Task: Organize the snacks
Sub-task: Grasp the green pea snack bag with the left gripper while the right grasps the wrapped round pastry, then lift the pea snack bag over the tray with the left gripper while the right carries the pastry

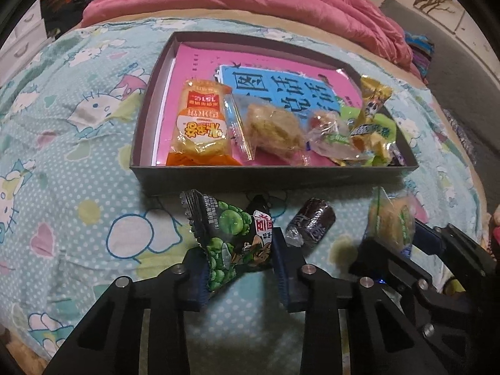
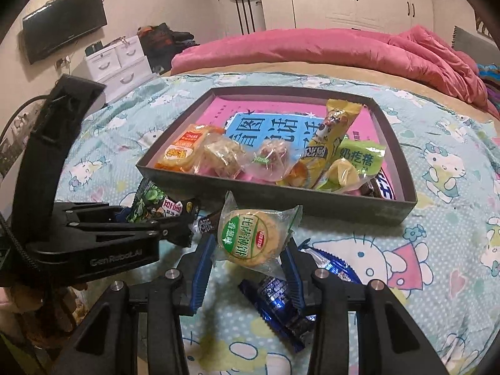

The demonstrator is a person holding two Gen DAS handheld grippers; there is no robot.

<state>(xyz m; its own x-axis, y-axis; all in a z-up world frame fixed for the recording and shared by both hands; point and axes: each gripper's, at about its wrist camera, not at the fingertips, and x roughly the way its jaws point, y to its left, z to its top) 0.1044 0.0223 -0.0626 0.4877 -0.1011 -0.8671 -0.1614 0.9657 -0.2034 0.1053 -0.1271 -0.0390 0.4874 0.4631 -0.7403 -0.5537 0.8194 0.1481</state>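
Observation:
My left gripper (image 1: 239, 268) is shut on a green pea snack packet (image 1: 231, 237), held just above the bedspread in front of the dark tray (image 1: 250, 178). It also shows in the right wrist view (image 2: 175, 228) with the packet (image 2: 156, 206). My right gripper (image 2: 247, 265) is shut on a round cookie in a clear green-labelled wrapper (image 2: 250, 239), which also shows in the left wrist view (image 1: 390, 222). The tray (image 2: 281, 201) holds several snacks on a pink book (image 2: 231, 109). A dark brown candy (image 1: 312, 222) lies between the grippers.
A blue foil packet (image 2: 275, 297) lies on the Hello Kitty bedspread (image 1: 62, 143) under my right gripper. A pink quilt (image 2: 343, 47) is piled behind the tray. White drawers (image 2: 118, 59) and a wall screen (image 2: 62, 22) stand at the far left.

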